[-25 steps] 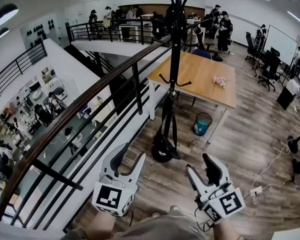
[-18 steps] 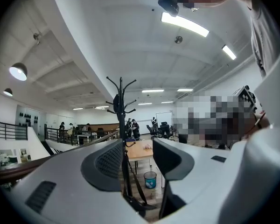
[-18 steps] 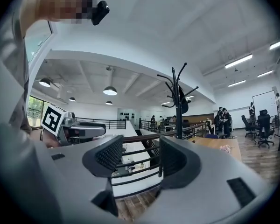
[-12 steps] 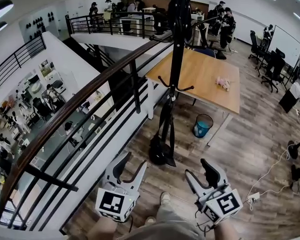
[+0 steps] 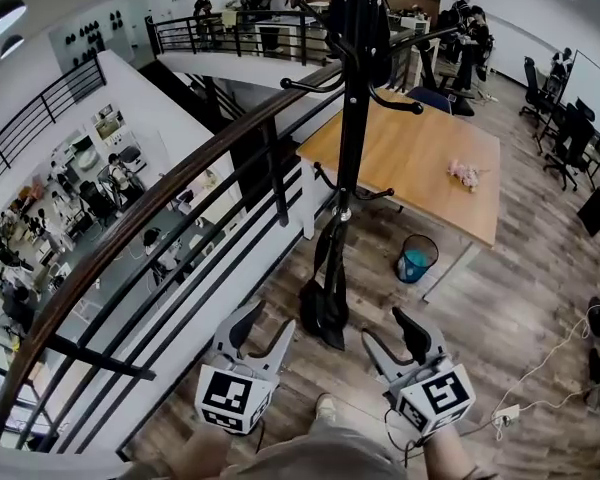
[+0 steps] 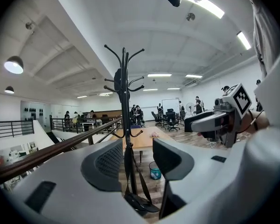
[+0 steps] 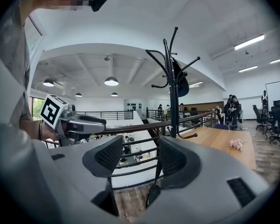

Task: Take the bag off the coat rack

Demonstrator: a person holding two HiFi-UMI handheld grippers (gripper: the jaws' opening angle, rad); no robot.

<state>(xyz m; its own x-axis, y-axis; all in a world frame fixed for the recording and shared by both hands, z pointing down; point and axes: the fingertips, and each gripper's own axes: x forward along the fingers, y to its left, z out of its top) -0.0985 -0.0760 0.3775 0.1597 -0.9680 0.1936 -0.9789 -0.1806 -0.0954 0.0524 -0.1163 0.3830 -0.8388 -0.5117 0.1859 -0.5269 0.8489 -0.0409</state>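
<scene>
**Coat rack** [image 5: 355, 118]: black pole with curved hooks, standing on the wood floor [image 5: 500, 298] just beside the railing [image 5: 180, 200], to the left of the desk's near-left corner. A dark item [image 5: 358, 13] is hanging at its top; what it is cannot be told.

**Bag** [image 5: 325, 310]: black, hanging by long straps from a lower hook of the coat rack. Its body is sitting low beside the pole, near the rack's foot. Whether it is touching the floor cannot be told. It is lying just beyond both grippers, between them in the head view.

**Left gripper** [image 5: 263, 326]: being held low at the near edge, pointing away toward the rack. Its fingers [image 6: 102, 164] are standing wide apart and gripping nothing. In the left gripper view the pole and the bag's straps are showing through the gap, well clear of the pads.

**Right gripper** [image 5: 392, 330]: being held level with the left one, just to its right. Its fingers [image 7: 105, 157] are likewise standing apart with nothing between the pads. The bag is showing low in the gap, farther off.

**Desk** [image 5: 410, 158]: light wood top, white legs, standing right of the rack. A small pink toy [image 5: 466, 174] is lying near its right edge.

**Bin** [image 5: 417, 260]: blue, standing on the floor by the desk's near edge.

**Cable** [image 5: 540, 403]: white, trailing across the floor at the near right.
</scene>
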